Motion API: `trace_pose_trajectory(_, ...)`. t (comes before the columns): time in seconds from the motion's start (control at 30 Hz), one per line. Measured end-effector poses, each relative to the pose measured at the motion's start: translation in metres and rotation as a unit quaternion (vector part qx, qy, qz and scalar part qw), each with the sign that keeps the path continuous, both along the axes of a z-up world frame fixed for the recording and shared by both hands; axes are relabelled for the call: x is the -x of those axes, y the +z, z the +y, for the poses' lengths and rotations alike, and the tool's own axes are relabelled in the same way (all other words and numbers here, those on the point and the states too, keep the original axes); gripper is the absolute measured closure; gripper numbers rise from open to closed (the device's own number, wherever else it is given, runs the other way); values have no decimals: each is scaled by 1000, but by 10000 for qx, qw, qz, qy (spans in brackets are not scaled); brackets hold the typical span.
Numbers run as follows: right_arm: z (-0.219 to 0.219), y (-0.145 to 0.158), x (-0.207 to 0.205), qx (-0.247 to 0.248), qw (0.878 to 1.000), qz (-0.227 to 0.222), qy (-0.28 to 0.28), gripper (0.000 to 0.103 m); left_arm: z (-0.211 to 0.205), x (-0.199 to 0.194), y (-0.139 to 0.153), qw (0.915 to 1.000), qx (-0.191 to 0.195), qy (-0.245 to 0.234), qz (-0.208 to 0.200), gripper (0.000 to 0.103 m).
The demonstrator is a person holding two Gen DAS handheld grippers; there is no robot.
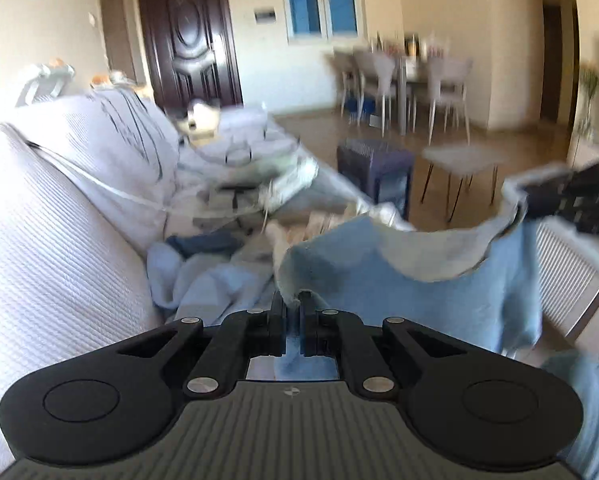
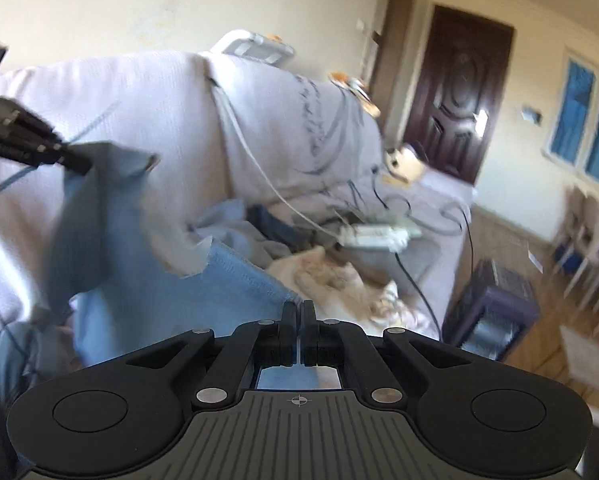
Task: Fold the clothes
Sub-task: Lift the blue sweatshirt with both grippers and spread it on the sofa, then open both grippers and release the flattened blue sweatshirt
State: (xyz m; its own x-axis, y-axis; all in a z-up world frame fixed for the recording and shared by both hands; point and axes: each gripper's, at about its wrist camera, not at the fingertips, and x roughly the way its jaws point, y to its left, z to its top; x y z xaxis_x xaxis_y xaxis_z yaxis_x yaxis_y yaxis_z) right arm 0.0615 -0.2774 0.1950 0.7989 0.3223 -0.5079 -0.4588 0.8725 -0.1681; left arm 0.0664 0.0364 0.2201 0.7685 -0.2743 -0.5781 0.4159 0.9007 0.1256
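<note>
sofa (image 1: 59,240) fills most of both views, draped in a pale ribbed cover, with a heap of other clothes (image 2: 327,276) and a white power strip (image 2: 379,236) with cables lying on its seat. beyond it a dark door (image 1: 187,32) and a dining table with chairs (image 1: 403,76) stand at the far side of the room, all blurred.

light blue garment (image 1: 419,280) hangs in the air in front of the sofa, stretched between my two tongs, its paler inner side showing along the top edge that sags between them. the rest of it drapes down towards the seat.

my left gripper (image 1: 293,300) is clamped on one upper corner of the cloth, its jaws pressed together with blue fabric pinched between them. my right gripper (image 2: 298,308) has its jaws together too, and it grips the other end of that edge; the left view shows it biting the cloth at the far right.

i judge this is the lift-and-spread step, before any fold is made. next i would need to pull the two corners apart until the edge runs taut, then lay the garment flat on a bare part of the sofa without loosening either grip.
</note>
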Motion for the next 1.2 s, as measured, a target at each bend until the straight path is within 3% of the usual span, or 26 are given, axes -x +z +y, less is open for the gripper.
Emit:
trace_pose_trajectory(0.17,10,-54,-86,73,9978,537,-370,101,-30,-107,-96,9968,-546,387,432,98)
trace_pose_trajectory(0.3,29,-113,-169,475,9912,977,-763,101,-51,-179,-164,9904,-815,583,953,98)
trace_pose_trajectory(0.4,36,-152,-206,714,9856,1232,-913,101,-56,-206,-194,9868,-952,707,1099,97)
trace_pose_trajectory(0.53,39,-190,-234,925,9782,1594,-961,101,-44,-216,-205,9852,-841,687,1329,92)
trace_pose_trajectory(0.6,35,-199,-238,986,9761,1704,-922,99,-33,-214,-204,9830,-804,902,1381,86)
trace_pose_trajectory(0.7,25,-200,-241,1003,9746,1688,-1076,90,-16,-208,-197,9818,-678,1127,1370,64)
trace_pose_trajectory(0.77,15,-193,-236,873,9770,1582,-1134,89,-7,-192,-189,9815,-598,1217,1350,62)
trace_pose_trajectory(0.93,-7,-162,-207,695,9810,1357,-1201,81,8,-135,-168,9808,-528,1378,1272,45)
trace_pose_trajectory(1.1,-38,-146,-153,438,9793,1593,-1167,81,0,-77,-168,9848,-409,1093,1283,39)
trace_pose_trajectory(1.2,-67,-160,-118,127,9727,1863,-1380,81,-23,-56,-178,9881,-235,689,1355,39)
